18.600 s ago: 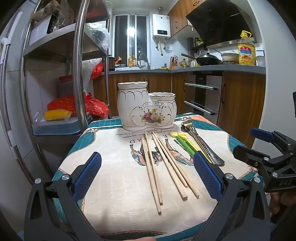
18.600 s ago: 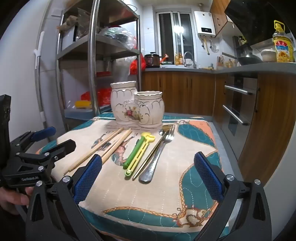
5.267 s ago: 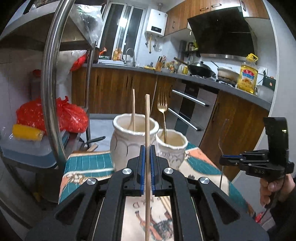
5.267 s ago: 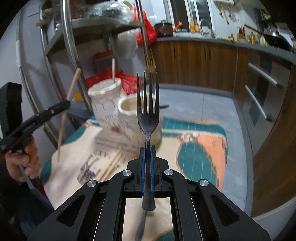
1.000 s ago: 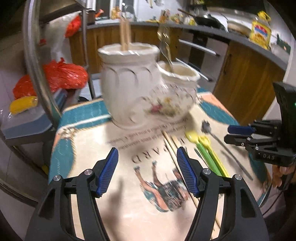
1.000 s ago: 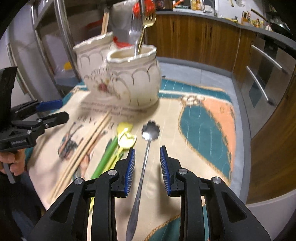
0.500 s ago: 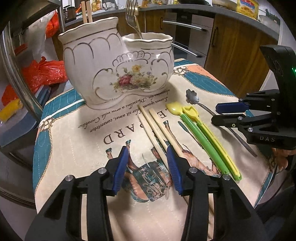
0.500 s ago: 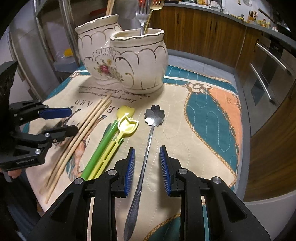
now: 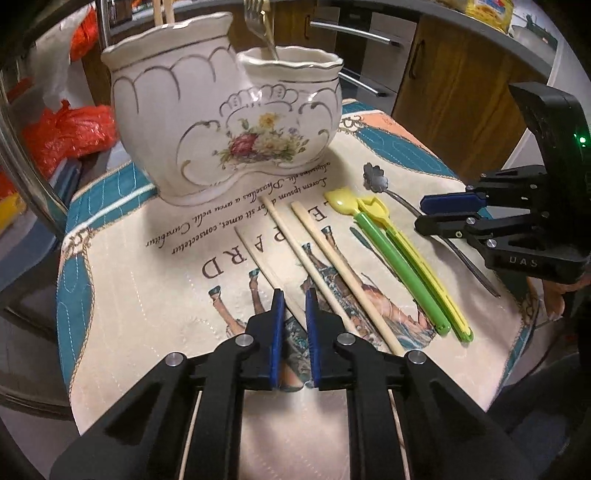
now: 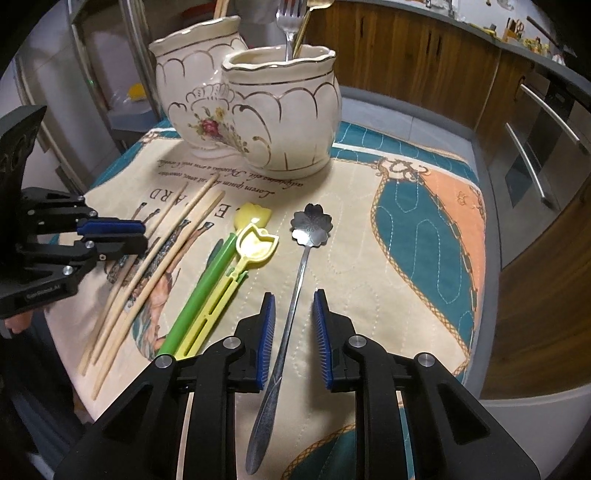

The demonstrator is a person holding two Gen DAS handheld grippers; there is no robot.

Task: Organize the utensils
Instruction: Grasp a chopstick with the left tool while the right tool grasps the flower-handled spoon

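Underneath everything, a quilted tablecloth [image 10: 424,236] printed in cream, teal and peach with lettering is spread over a small table, and wooden kitchen cabinets [image 10: 406,48] and a steel shelving rack [image 9: 22,177] are seen behind it. A double ceramic holder [image 9: 229,122] is set at the far side of the cloth; chopstick tips are seen in its taller pot and two forks [image 10: 291,26] in the lower one. Three loose chopsticks [image 9: 314,258] are laid side by side on the cloth, and the left gripper [image 9: 293,314] is lowered over the near end of the leftmost one, its jaws narrowed to a slim gap around the stick, with contact not discernible. Beside the chopsticks a green and a yellow plastic utensil [image 10: 221,288] are laid. A flower-bowled metal spoon [image 10: 295,277] is found just right of these, its handle passing between the partly open fingers of the right gripper [image 10: 293,332], which is not closed on it.
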